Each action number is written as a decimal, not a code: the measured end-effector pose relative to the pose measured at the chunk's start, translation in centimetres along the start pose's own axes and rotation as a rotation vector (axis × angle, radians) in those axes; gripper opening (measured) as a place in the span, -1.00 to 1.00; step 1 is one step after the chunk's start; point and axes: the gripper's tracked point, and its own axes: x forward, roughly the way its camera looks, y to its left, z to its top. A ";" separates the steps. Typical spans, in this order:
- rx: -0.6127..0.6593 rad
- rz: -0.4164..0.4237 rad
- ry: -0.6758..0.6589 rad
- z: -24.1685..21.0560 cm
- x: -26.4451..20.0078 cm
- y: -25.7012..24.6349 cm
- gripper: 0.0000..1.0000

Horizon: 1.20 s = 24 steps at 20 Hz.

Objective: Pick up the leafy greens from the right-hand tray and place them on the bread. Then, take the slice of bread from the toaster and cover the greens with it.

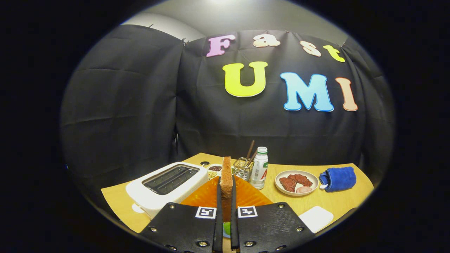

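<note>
My gripper (226,191) is shut on a slice of brown bread (226,174), held on edge and upright between the two fingers, above an orange plate (246,196). A bit of green (227,228) shows low in the gap between the fingers, under the slice. The white toaster (165,184) stands just left of the fingers with both slots empty. What lies on the orange plate under the gripper is hidden.
Beyond the plate stand a glass holder with sticks (243,168), a white bottle (259,172) and small bowls of seeds (214,171). To the right are a plate of meat pieces (297,182), a blue cloth (338,178) and a white pad (316,218) near the wooden table's (337,202) edge.
</note>
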 end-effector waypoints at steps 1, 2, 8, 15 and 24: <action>0.004 -0.002 0.017 -0.7 0.1 -0.3 -0.84; 0.012 0.000 0.028 -1.3 0.2 -0.4 -0.84; 0.027 0.012 0.063 -3.5 0.9 -0.6 -0.84; 0.045 0.058 0.106 -5.6 1.8 1.0 -0.84; 0.074 0.073 0.162 -8.1 2.9 0.7 -0.83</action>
